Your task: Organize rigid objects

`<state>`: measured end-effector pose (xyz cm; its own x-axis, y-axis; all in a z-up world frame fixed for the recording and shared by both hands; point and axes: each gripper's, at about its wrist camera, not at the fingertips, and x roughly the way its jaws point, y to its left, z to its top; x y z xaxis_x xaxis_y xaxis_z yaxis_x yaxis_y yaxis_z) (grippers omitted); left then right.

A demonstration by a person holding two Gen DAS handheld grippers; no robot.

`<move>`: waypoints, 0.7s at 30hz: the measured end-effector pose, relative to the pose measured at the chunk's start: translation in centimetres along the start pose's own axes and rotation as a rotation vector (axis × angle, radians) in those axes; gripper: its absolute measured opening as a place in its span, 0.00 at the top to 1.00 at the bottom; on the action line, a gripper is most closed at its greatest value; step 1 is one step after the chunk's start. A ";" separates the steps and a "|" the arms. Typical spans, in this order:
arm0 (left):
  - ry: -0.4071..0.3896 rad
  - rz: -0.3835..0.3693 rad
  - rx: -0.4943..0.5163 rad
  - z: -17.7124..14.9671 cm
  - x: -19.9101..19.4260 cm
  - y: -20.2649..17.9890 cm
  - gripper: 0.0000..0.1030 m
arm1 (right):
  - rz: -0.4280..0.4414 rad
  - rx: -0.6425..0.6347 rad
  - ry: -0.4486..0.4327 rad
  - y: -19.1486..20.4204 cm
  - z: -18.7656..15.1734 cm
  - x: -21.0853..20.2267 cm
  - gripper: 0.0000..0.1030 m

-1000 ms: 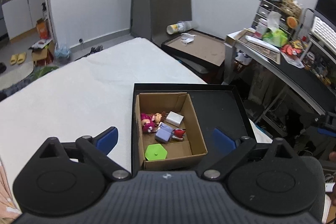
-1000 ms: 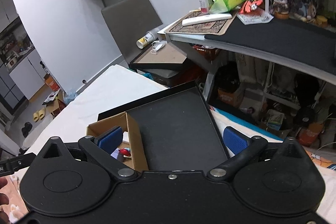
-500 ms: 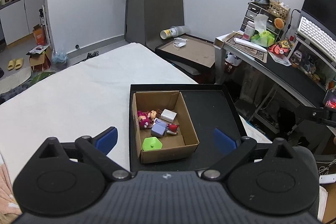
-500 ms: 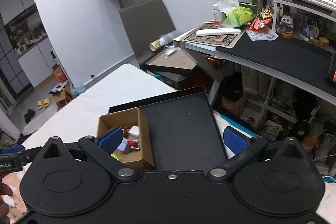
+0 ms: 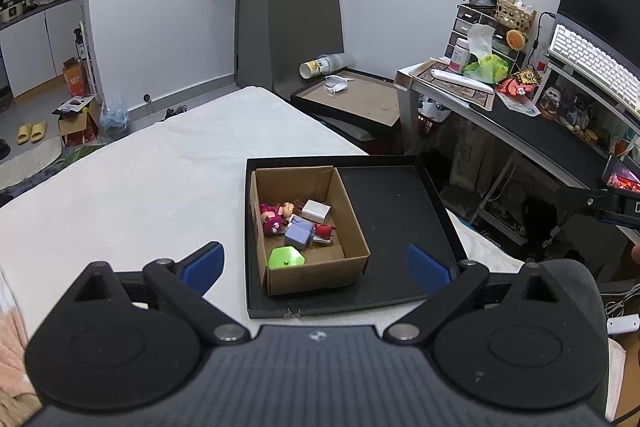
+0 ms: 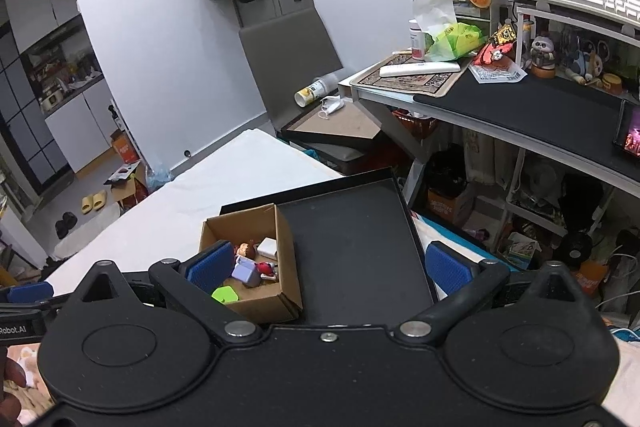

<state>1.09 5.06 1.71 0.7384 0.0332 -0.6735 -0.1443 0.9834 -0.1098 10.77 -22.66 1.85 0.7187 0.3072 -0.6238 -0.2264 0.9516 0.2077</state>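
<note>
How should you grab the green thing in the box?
Probably from straight above. The green piece lies flat in the box's near corner, close against the near wall, so a sideways reach looks blocked. Pinch its left and right edges with the open left gripper, fingers pointing down.

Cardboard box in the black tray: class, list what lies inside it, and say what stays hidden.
Inside the cardboard box lie a green piece, a lilac block, a white block, a pink figure and a small red toy. Anything beneath this pile is hidden.
</note>
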 end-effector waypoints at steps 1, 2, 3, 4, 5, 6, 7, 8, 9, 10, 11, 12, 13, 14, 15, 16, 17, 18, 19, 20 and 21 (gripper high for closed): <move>-0.002 0.000 -0.001 -0.2 -0.2 0.0 0.05 | 0.006 -0.001 -0.002 0.0 -0.2 -0.2 0.00; -0.004 -0.002 -0.002 -0.3 -0.3 0.0 0.05 | 0.011 -0.003 -0.004 0.0 -0.3 -0.3 0.00; -0.004 -0.004 -0.003 -0.5 -0.4 0.0 0.05 | 0.011 -0.006 -0.005 0.1 -0.3 -0.4 0.00; -0.006 -0.005 -0.004 -0.6 -0.6 -0.1 0.05 | 0.011 -0.007 -0.004 0.0 -0.5 -0.5 0.00; -0.008 -0.005 -0.006 -0.7 -0.8 -0.1 0.05 | 0.009 -0.011 -0.003 0.1 -0.6 -0.5 0.00; -0.010 -0.004 -0.007 -0.8 -0.9 -0.1 0.05 | 0.006 -0.018 -0.001 0.1 -0.7 -0.5 0.00; -0.012 -0.003 -0.007 -1.0 -1.1 -0.2 0.05 | 0.004 -0.024 0.000 0.2 -0.9 -0.5 0.00; -0.013 -0.002 -0.006 -1.1 -1.2 -0.2 0.05 | 0.006 -0.027 0.001 0.3 -1.0 -0.6 0.00; -0.013 0.000 -0.007 -1.2 -1.3 -0.2 0.05 | 0.010 -0.029 0.004 0.3 -1.2 -0.7 0.00; -0.011 0.002 -0.007 -1.3 -1.4 -0.2 0.05 | 0.011 -0.031 0.007 0.3 -1.4 -0.7 0.00; -0.011 0.003 -0.006 -1.4 -1.5 -0.2 0.05 | 0.011 -0.033 0.009 0.4 -1.4 -0.7 0.00; -0.011 0.004 -0.006 -1.5 -1.6 -0.2 0.05 | 0.010 -0.037 0.010 0.5 -1.5 -0.8 0.00; -0.013 0.004 -0.005 -1.6 -1.7 -0.2 0.05 | 0.010 -0.040 0.012 0.5 -1.6 -0.8 0.00; -0.014 0.004 -0.004 -1.7 -1.9 -0.3 0.05 | 0.012 -0.043 0.012 0.6 -1.7 -0.9 0.00; -0.016 0.004 -0.003 -1.7 -2.0 -0.3 0.05 | 0.016 -0.044 0.011 0.7 -1.8 -1.0 0.00; -0.017 0.005 -0.001 -1.7 -2.1 -0.4 0.05 | 0.023 -0.039 0.013 0.7 -1.8 -1.2 0.00; -0.019 0.010 0.003 -1.7 -2.2 -0.5 0.05 | 0.035 -0.031 0.013 0.7 -1.8 -1.3 0.00; -0.021 0.013 0.007 -1.8 -2.4 -0.5 0.05 | 0.043 -0.032 0.009 0.8 -1.9 -1.5 0.00; -0.024 0.013 0.010 -1.8 -2.5 -0.6 0.05 | 0.042 -0.038 0.006 0.9 -1.9 -1.7 0.00; -0.029 0.010 0.009 -1.9 -2.7 -0.6 0.05 | 0.038 -0.044 0.004 1.1 -2.0 -1.9 0.00; -0.031 0.006 0.006 -2.0 -2.8 -0.6 0.05 | 0.036 -0.049 0.002 1.2 -2.1 -2.1 0.00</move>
<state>-2.21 4.02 2.26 0.7574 0.0446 -0.6514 -0.1452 0.9842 -0.1014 7.64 -22.11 1.86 0.7083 0.3416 -0.6177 -0.2844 0.9390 0.1932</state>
